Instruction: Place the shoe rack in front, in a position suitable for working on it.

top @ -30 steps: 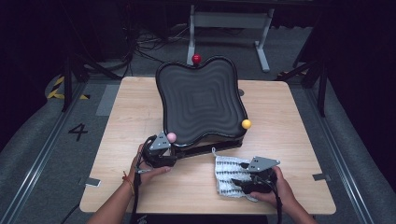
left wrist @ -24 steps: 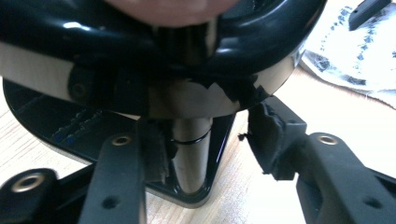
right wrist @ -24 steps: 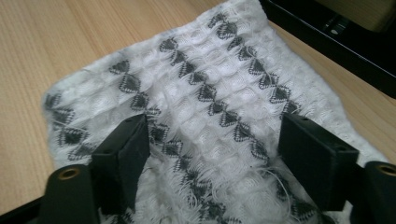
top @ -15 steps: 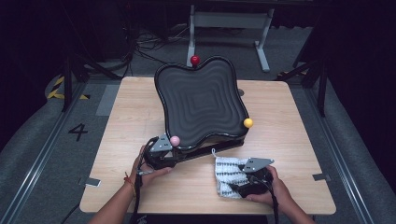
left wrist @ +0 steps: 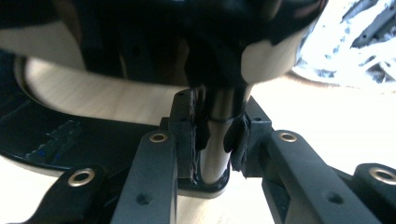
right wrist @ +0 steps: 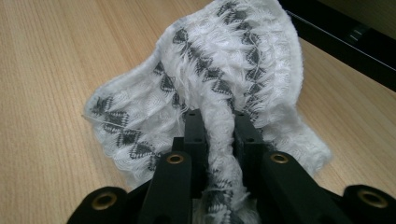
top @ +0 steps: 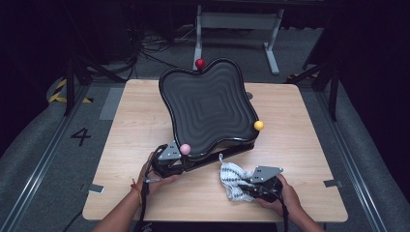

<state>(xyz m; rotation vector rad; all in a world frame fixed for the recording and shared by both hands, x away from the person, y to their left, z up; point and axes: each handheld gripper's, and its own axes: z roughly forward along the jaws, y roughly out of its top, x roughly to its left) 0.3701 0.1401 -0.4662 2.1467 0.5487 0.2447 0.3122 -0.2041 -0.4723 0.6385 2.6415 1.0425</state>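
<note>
High view: a wooden surface carries a black wavy tray, tilted on a black base frame. Three balls sit at the tray's rim: a red ball at the far edge, a yellow ball at the right edge, and a pink ball at the near left corner.

The left gripper sits at the near left corner of the tray, just beside the pink ball. Left gripper view: the jaws have just been closing and are clenched on a black post that stands upright under the tray's rim, with a pad pressed against each side of it. The post's foot rests on the surface.

The right gripper sits near the front edge of the surface, right of the left gripper and just in front of the base frame. A white cloth with a grey pattern lies bunched on the surface to the left of this gripper. Right gripper view: the jaws have just been closing and now pinch a raised fold of the cloth between them. The rest of the cloth spreads onto the surface beyond the jaws.
</note>
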